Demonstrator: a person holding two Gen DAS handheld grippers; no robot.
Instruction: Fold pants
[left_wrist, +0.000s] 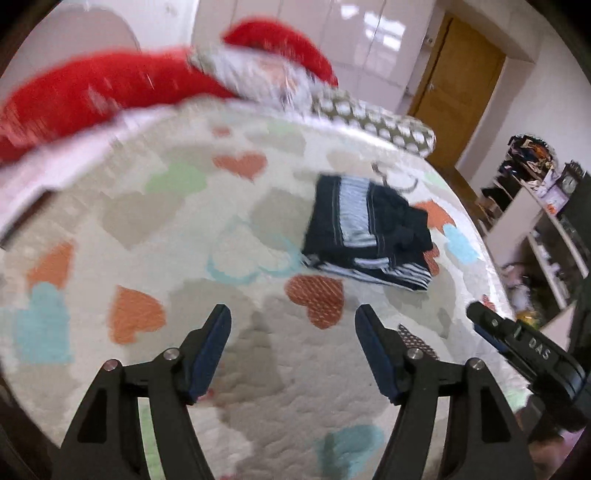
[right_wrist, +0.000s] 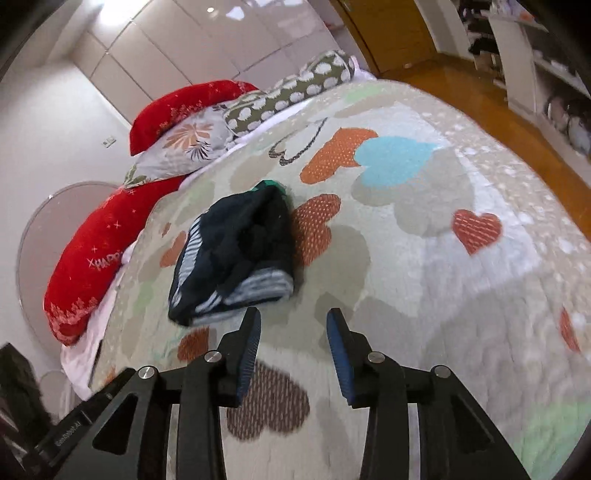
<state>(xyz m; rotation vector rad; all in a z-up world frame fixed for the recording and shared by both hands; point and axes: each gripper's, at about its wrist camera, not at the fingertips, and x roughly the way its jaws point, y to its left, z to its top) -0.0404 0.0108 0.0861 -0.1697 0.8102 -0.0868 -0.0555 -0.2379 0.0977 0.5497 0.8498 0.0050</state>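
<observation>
The pants (left_wrist: 365, 232) lie folded into a compact dark bundle on the bed (left_wrist: 229, 229), on its heart-patterned quilt. They are navy with pale striped panels, and a bit of green fabric shows at the far end in my right wrist view (right_wrist: 236, 254).

My left hand-held gripper (left_wrist: 293, 321) hangs above the quilt with its jaws spread wide and nothing between them; the blue pads face each other across bare bedding. The pants sit beyond it and a little to the right, clear of both fingers. At the right edge of that view I can see my other tool, its black fingertip reaching in over the edge of the bed.

My right hand-held gripper (right_wrist: 293, 326) is also parted, less widely, and holds nothing. The folded pants lie just ahead of its left finger, near the tip but apart from it.

At the head of the bed are two red pillows (right_wrist: 96, 254), a floral grey pillow (right_wrist: 184, 147) between them and an olive bolster with white spots (right_wrist: 291, 92). Past the bed are glossy white wardrobe doors (right_wrist: 166, 48), a wooden door (left_wrist: 458, 92) and cluttered shelves (left_wrist: 546, 221) over a wooden floor (right_wrist: 461, 85).
</observation>
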